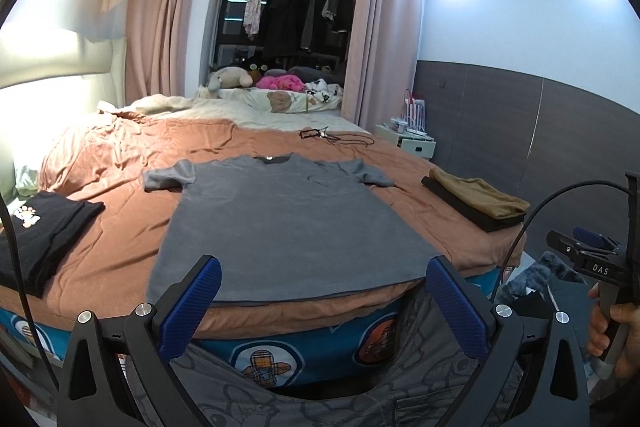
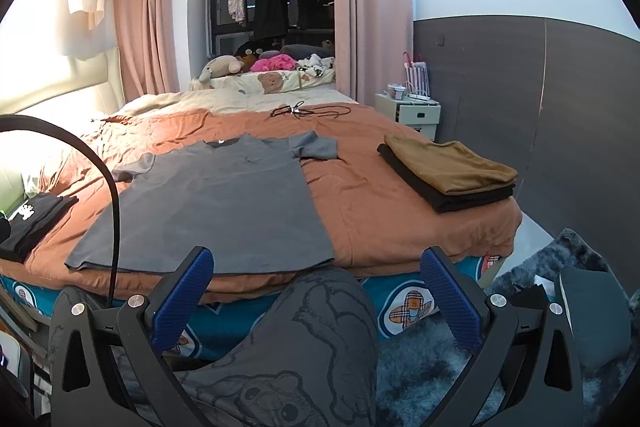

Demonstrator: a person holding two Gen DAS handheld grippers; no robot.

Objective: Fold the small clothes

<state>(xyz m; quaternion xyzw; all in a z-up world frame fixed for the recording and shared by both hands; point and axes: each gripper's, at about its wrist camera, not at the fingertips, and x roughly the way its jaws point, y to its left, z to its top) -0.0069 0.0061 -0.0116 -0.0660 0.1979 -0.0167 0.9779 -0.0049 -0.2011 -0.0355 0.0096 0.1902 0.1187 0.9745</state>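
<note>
1. Left gripper (image 1: 323,297): spread wide, gripping nothing, hovering near the hem of the grey T-shirt (image 1: 280,223).
2. Right gripper (image 2: 318,291): likewise wide apart, empty.
3. T-shirt: flat on the orange bedspread (image 2: 376,203), at 12 o'clock.

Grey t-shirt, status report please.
Left gripper and right gripper open, empty, short of the bed. Grey t-shirt flat, unfolded. Nothing on it.

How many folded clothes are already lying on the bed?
3, as far as the views show: a brown garment stacked on a black one near the bed's right corner, and a black printed one at the left edge. More may lie hidden underneath.
</note>
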